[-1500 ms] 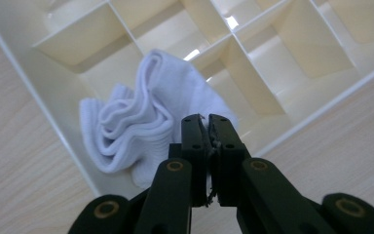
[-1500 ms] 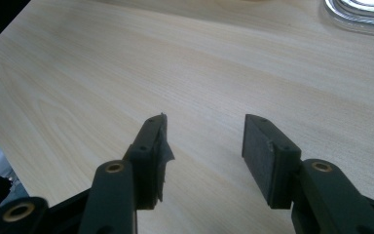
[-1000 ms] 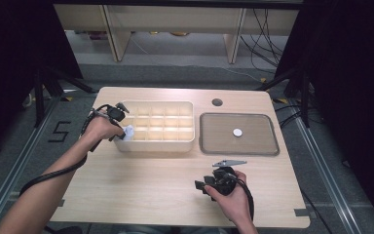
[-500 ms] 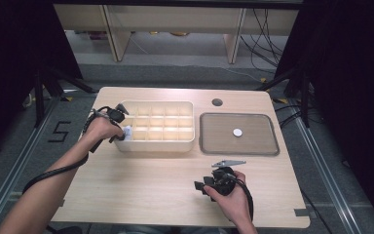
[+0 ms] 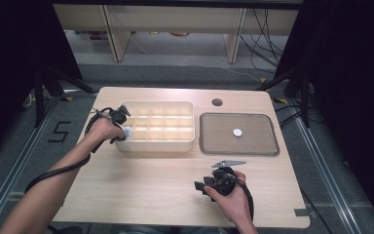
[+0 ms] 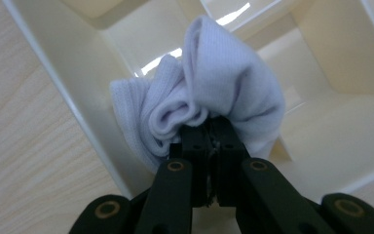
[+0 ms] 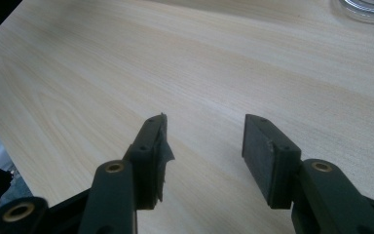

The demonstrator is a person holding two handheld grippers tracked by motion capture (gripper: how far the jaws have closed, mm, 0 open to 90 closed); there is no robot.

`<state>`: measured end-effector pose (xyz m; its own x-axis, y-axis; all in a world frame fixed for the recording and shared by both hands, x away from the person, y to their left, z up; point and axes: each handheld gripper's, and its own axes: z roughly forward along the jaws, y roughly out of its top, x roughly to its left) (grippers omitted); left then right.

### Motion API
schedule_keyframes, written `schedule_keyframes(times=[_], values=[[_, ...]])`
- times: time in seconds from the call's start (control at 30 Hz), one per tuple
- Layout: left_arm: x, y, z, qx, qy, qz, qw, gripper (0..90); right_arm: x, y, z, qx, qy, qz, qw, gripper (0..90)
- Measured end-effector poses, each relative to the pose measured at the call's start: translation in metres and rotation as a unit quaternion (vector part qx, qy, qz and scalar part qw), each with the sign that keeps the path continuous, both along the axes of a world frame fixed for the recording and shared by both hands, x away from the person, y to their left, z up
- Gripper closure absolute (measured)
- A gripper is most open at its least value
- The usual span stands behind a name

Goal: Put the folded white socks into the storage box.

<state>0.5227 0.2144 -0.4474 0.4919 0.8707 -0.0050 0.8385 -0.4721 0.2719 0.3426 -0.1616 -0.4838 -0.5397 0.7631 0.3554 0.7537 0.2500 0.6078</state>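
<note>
A white numeral "5" marked on the dark floor is the one piece of writing that can be read; it lies left of the cream compartment organiser, off the table's left edge. The organiser itself, the brown tray and both tools carry no legible brand.

One organiser, one tray, one white rolled sock, one small white disc and two pairs of tongs are in the scene. The organiser stands on the pale wooden table, its grid three rows deep; the column count cannot be told for certain. The brown tray sits just to the organiser's right, with the white disc lying on it. A round dark hole in the tabletop lies beyond the tray.

The left tongs are closed tight on the rolled white sock, pinching a fold of the fabric; the sock sits in the organiser's near-left corner compartment, against its outer wall. The left hand reaches in from the organiser's left end, forearm stretched diagonally across the table.

The right tongs stand wide apart with nothing between them, pointing low over bare wood. The right hand rests on the table nearer than the tray, well apart from the organiser.
</note>
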Motion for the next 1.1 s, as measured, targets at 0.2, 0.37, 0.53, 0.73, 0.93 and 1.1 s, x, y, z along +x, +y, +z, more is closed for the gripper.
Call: schedule_keyframes(times=[0.2, 0.37, 0.53, 0.73, 0.93, 1.1], values=[[-0.004, 0.007, 0.025, -0.034, -0.023, -0.001, 0.9991, 80.4, 0.0, -0.001, 0.002, 0.002, -0.004, -0.009, 1.0, 52.2], [-0.001, 0.003, 0.041, -0.044, -0.064, -0.002, 0.997, 69.8, 0.0, -0.002, 0.004, -0.001, -0.004, -0.011, 0.9999, 52.2], [0.006, -0.002, 0.03, -0.043, -0.071, 0.012, 0.9965, 59.6, 0.001, -0.003, 0.004, 0.005, -0.007, -0.009, 0.9999, 52.2], [0.006, 0.002, 0.019, -0.035, -0.054, 0.011, 0.9978, 73.4, 0.001, -0.005, 0.005, 0.002, -0.004, -0.015, 0.9999, 52.2], [0.006, 0.003, 0.014, -0.034, -0.051, 0.016, 0.998, 83.1, 0.0, -0.003, 0.004, 0.003, -0.005, -0.011, 0.9999, 52.2], [0.008, 0.003, 0.01, -0.027, -0.047, 0.008, 0.9985, 85.1, 0.001, -0.003, 0.004, -0.001, -0.004, -0.015, 0.9999, 52.2]])
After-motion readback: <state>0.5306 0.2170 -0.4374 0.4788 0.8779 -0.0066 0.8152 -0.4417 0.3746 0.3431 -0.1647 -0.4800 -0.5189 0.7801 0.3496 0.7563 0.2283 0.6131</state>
